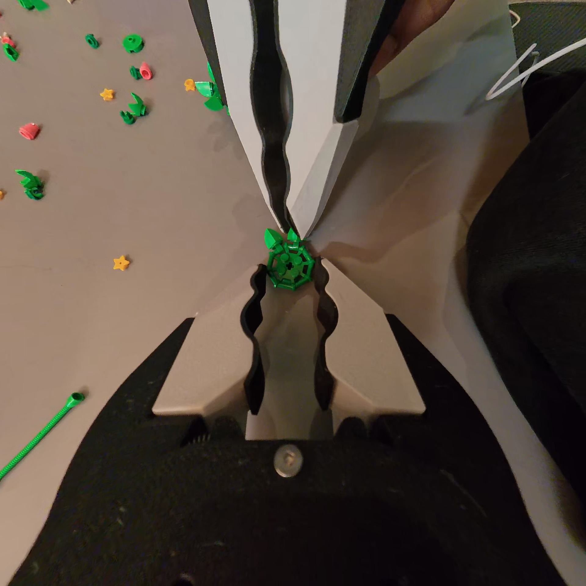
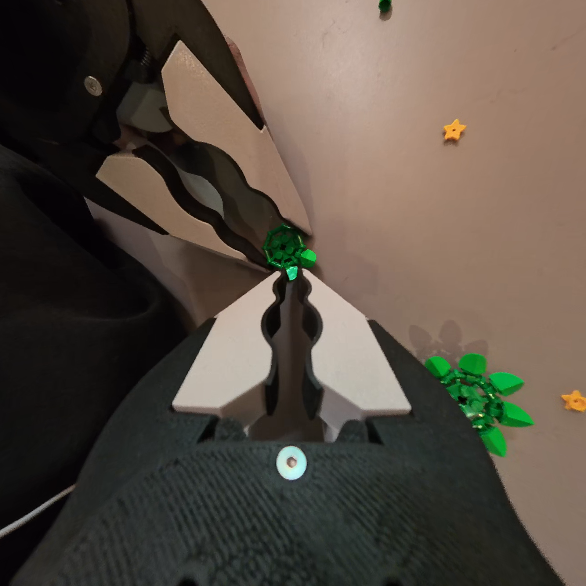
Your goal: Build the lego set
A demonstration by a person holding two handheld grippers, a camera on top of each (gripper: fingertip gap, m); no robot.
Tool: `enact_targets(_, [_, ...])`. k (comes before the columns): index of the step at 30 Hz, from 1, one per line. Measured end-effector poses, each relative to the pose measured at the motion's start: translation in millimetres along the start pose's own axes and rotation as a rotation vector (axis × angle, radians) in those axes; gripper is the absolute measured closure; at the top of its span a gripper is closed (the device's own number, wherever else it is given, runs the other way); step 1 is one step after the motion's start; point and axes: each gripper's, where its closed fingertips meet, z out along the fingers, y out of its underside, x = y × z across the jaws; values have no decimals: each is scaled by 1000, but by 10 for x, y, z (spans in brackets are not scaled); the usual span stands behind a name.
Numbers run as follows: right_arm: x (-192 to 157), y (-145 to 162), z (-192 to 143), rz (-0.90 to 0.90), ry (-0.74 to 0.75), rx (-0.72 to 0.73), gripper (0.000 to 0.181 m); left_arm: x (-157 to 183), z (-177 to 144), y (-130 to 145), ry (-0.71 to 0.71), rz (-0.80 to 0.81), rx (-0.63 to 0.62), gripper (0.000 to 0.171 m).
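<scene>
At the centre of the left wrist view, the left gripper (image 1: 290,272), with pale wedge fingers and black wavy pads, clamps a small round bright-green plastic web-shaped lego wheel (image 1: 291,268) between its fingertips, held above the grey-brown tabletop (image 1: 126,301). Two green leaf-shaped lego pieces sit on the wheel's upper rim: a rounded leaf (image 1: 271,239) and a smaller pointed leaf (image 1: 293,234). From the top of the frame, the right gripper (image 1: 293,230) reaches down with its tips pinched together on the pointed leaf.

The right wrist view shows the same meeting just above centre: the right gripper (image 2: 292,275) is closed on the pointed leaf (image 2: 291,272), which touches the wheel (image 2: 283,246), while the left gripper (image 2: 287,245) enters from the upper left, gripping the wheel.

At the right edge of that view, a finished green lego rosette ringed with leaves (image 2: 475,399) lies on the table, with an orange star-shaped stud (image 2: 454,129) above it.

On the left side of the left wrist view, loose green, pink and orange pieces are scattered, and a ribbed green flexible stem (image 1: 41,431) lies at lower left.
</scene>
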Motion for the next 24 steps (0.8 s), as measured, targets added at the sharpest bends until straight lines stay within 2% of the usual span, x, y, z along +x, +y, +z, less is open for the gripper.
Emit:
enact_targets(14, [1,11,13,21,4,26,176,46,-9,17,3,1,-3,142])
enact_targets(21, [-32,-39,-73,-62,-9,177,172,65,-12,22,8,4,-3,141])
enact_targets(24, [-53,-9,-52,-99,-5,188,166,67,-11,23,8,5,-3,142])
